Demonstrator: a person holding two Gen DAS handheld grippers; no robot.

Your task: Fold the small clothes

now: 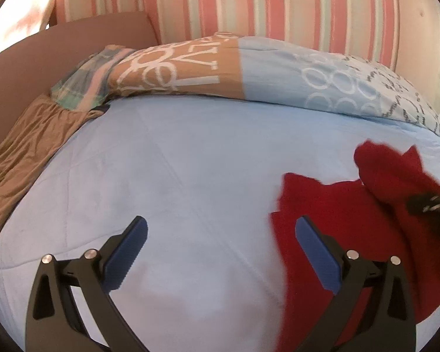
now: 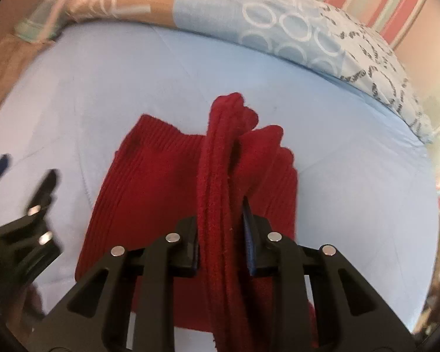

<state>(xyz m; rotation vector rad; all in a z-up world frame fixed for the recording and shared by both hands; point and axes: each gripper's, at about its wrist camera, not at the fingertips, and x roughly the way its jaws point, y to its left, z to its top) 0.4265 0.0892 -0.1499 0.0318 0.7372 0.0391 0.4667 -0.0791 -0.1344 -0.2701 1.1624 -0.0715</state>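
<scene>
Red knit garment (image 2: 149, 193) hides right hand-held gripper (image 2: 221, 234) pads, bunched between them.

We have two wrist fisheyes, each looking forward and down along its own fingers. The left view sits close over the light-blue bed cover (image 1: 190, 161), facing the striped wall (image 1: 249, 6). The right view looks steeper. Both share the red garment (image 1: 337, 220) (image 2: 149, 182) and patterned pillow (image 1: 322, 76) (image 2: 278, 29).

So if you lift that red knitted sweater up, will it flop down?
Probably floppy: the red ribbed knitted sweater bunches into a soft roll between the right hand-held gripper pads. Likely not slippery, since its surface looks fuzzy. It seems light and unbreakable.
</scene>
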